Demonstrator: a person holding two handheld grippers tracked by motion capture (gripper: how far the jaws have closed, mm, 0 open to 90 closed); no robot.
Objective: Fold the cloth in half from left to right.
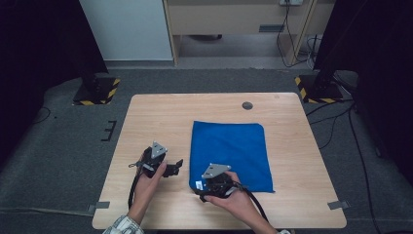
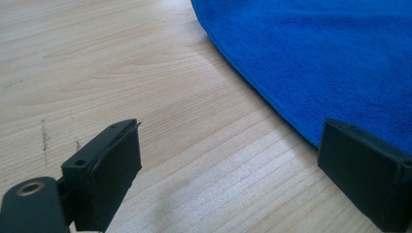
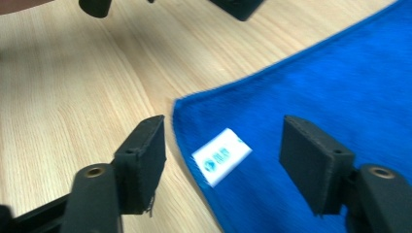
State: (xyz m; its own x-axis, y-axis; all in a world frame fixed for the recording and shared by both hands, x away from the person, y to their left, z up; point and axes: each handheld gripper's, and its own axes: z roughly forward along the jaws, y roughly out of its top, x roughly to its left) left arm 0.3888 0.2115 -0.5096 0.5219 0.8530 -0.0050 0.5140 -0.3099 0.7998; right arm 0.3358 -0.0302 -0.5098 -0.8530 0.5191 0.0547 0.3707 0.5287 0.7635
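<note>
A blue cloth (image 1: 230,153) lies flat on the wooden surface (image 1: 160,117), a little right of centre in the high view, its near corners reaching toward the bottom of the frame. A small white label (image 3: 221,156) sits on the cloth's near left corner.

The right gripper (image 1: 208,184) is held low in the lower middle of the high view, right at that labelled corner. In the right gripper view its jaws stand apart with the corner and the label between them, one jaw over bare wood and the other over the blue fabric; the pads do not press on the cloth.

The left gripper (image 1: 176,165) rests in the lower left of centre in the high view, just beside the cloth's left edge. In the left gripper view its jaws are spread wide over the wood, the right-hand one reaching the curved hem of the cloth at the right of the frame, and nothing is caught between them.
</note>
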